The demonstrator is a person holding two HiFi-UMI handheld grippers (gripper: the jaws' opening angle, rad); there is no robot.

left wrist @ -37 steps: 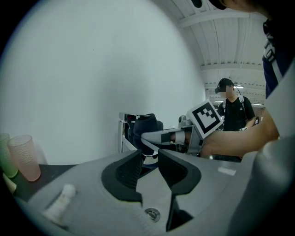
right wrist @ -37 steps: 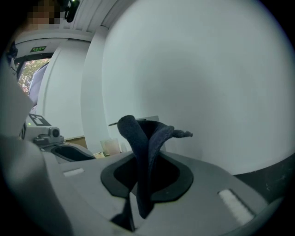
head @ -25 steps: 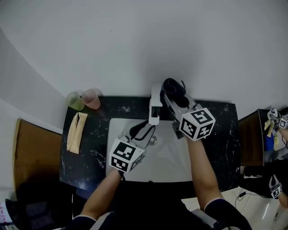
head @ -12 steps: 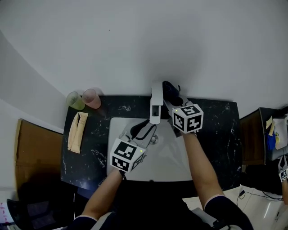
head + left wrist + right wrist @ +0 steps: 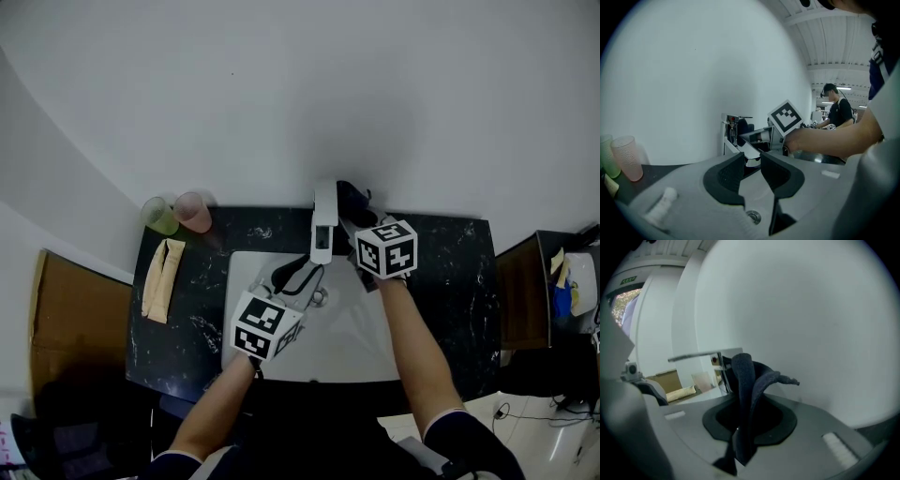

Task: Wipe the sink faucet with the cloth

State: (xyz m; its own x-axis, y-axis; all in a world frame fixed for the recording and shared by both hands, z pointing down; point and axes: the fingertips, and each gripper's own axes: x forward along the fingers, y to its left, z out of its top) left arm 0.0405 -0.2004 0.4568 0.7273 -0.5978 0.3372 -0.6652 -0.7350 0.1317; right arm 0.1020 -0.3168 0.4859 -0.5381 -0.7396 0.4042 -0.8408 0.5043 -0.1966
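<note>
The right gripper point(image 5: 749, 420) pinches the dark cloth point(image 5: 743, 376) just beside the faucet point(image 5: 324, 214) (right of it in the head view). The left gripper point(image 5: 751, 171) has its jaws apart and empty, over the sink point(image 5: 352, 349).

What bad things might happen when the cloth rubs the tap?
The cloth is only pinched in the right gripper, with a loose end flopping, so it might slip out and drop into the sink. The faucet has a lever sticking out right beside the cloth; a bump could turn the water on. The left gripper sits near the spout, so the grippers might knock together.
</note>
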